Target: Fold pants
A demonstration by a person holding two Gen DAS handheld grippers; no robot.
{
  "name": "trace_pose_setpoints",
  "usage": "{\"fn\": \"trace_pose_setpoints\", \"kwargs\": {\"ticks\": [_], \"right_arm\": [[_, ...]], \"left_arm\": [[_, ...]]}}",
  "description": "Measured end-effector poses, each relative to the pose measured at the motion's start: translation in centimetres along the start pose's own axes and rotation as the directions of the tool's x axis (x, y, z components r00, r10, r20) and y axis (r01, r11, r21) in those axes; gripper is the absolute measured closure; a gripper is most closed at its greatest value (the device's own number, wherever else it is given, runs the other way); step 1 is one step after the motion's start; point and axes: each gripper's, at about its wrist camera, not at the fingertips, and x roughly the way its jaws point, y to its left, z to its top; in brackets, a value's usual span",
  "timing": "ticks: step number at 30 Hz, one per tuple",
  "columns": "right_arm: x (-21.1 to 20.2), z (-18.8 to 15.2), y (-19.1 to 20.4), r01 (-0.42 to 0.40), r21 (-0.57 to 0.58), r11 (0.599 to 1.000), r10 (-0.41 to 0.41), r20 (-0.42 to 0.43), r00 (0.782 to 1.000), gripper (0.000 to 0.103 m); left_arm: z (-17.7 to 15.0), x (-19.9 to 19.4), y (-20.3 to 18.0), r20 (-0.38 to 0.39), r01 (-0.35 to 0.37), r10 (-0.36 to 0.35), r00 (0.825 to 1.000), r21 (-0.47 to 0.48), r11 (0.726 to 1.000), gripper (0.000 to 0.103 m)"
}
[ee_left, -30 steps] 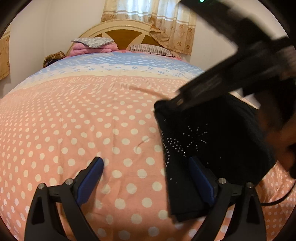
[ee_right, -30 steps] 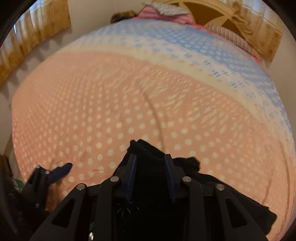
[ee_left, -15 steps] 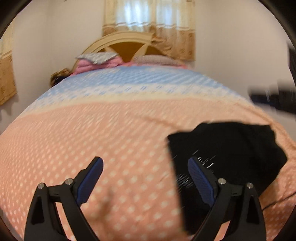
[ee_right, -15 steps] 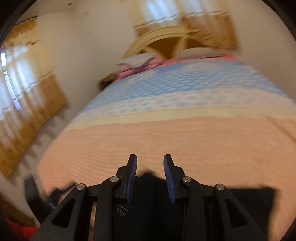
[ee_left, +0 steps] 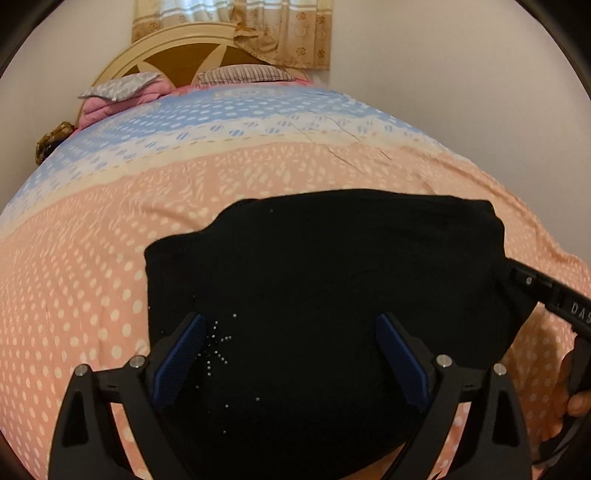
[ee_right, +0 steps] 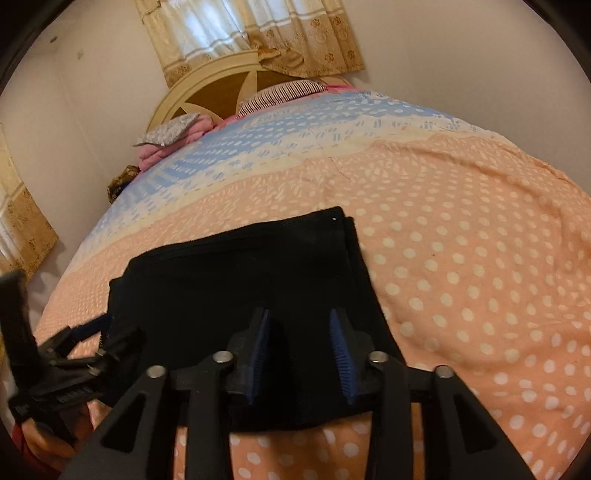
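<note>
Bedroom, bed (ee_left: 110, 280) with a soft peach polka-dot cover, blue and cream bands toward the arched headboard (ee_left: 192, 48), curtains (ee_right: 258, 33) behind. Your pants (ee_left: 332, 280) lie flat on the peach part near the front edge, already folded into a compact, roughly rectangular black bundle; edges look mostly squared in the right wrist view, one corner slightly stepped (layers not perfectly aligned). Fabric is matte black knit, small shiny studs scattered by the left edge.

Your left gripper (ee_left: 291, 354) hangs over the bundle, jaws spread wide, nothing pinched. Your right gripper (ee_right: 301, 354) has just been opening; its blue ribbed pads now stand apart above the cloth, nothing clamped between them.

Judgement: the fold looks essentially done. What's left is maybe a final smoothing or tidying that offset corner, then pull clear.
</note>
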Motion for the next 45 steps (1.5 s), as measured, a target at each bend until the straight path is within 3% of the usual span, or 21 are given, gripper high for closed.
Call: {"fn": "trace_pose_setpoints", "kwargs": {"ticks": [5, 7, 8, 9, 10, 13, 17, 23, 29, 31, 33, 36, 38, 41, 45], "right_arm": [[-0.3, 0.1, 0.0, -0.024, -0.002, 1.000, 0.024, 0.045, 0.999, 0.056], [-2.2, 0.4, -0.9, -0.041, 0.038, 0.998, 0.036, 0.130, 0.991, 0.053], [-2.9, 0.5, -1.4, -0.030, 0.055, 0.998, 0.020, 0.168, 0.986, 0.047], [-3.6, 0.7, -2.3, -0.007, 0.087, 0.996, -0.012, 0.208, 0.978, 0.029], [-3.8, 0.8, -2.9, 0.001, 0.110, 0.994, -0.025, 0.216, 0.976, 0.018], [-2.4, 0.9, -5.0, -0.023, 0.183, 0.983, -0.005, 0.155, 0.988, 0.018], [1.2, 0.4, -6.0, -0.062, 0.251, 0.966, 0.067, -0.012, 0.998, 0.018], [1.7, 0.2, -5.2, -0.025, 0.200, 0.980, 0.033, -0.038, 0.999, 0.018], [2.0, -1.1, -1.7, -0.059, 0.071, 0.996, 0.068, -0.119, 0.991, 0.019], [2.3, -1.4, -0.7, -0.015, 0.012, 1.000, 0.017, -0.123, 0.992, 0.030], [2.4, -1.4, -0.4, 0.004, 0.005, 1.000, -0.004, -0.116, 0.993, 0.038], [2.2, -1.5, -0.9, -0.004, 0.027, 1.000, 0.006, -0.102, 0.995, 0.047], [2.2, -1.3, -1.0, 0.001, 0.028, 1.000, 0.002, -0.099, 0.995, 0.050], [2.0, -1.3, -0.1, 0.037, -0.006, 0.999, -0.037, -0.089, 0.995, 0.055], [1.4, -1.1, 1.3, 0.088, -0.057, 0.994, -0.092, -0.066, 0.994, 0.066]], "left_arm": [[0.3, -1.7, 1.0, 0.034, -0.021, 0.021, 0.999, -0.025, 0.999, 0.005], [0.6, -2.6, 2.0, 0.082, -0.008, 0.013, 0.997, -0.057, 0.998, 0.004], [0.7, -2.8, 2.7, 0.102, -0.005, 0.014, 0.995, -0.082, 0.997, 0.003], [0.9, -2.7, 3.2, 0.110, -0.001, 0.013, 0.994, -0.105, 0.995, 0.002], [1.0, -2.4, 3.9, 0.110, 0.005, 0.009, 0.994, -0.131, 0.991, 0.002], [1.0, -0.8, 5.4, 0.061, 0.019, -0.007, 0.998, -0.208, 0.978, 0.002], [0.1, 1.6, 6.5, -0.020, 0.055, -0.064, 0.998, -0.304, 0.951, 0.002], [-0.4, 1.8, 4.9, -0.014, 0.039, -0.043, 0.999, -0.240, 0.970, 0.000], [-1.1, 0.9, 4.8, -0.029, 0.061, -0.069, 0.997, -0.221, 0.973, 0.000], [-1.1, 0.9, 4.7, -0.032, 0.077, -0.086, 0.996, -0.219, 0.973, 0.001], [-1.1, 0.8, 4.5, -0.033, 0.085, -0.093, 0.995, -0.206, 0.975, 0.005], [-0.9, 0.3, 4.3, -0.029, 0.086, -0.094, 0.995, -0.199, 0.976, 0.027], [-0.7, 0.1, 4.5, -0.028, 0.104, -0.112, 0.993, -0.203, 0.974, 0.051], [-0.6, -0.1, 4.2, -0.031, 0.119, -0.127, 0.991, -0.191, 0.974, 0.064], [-0.3, -0.8, 3.6, -0.012, 0.102, -0.106, 0.994, -0.163, 0.981, 0.067]]}}
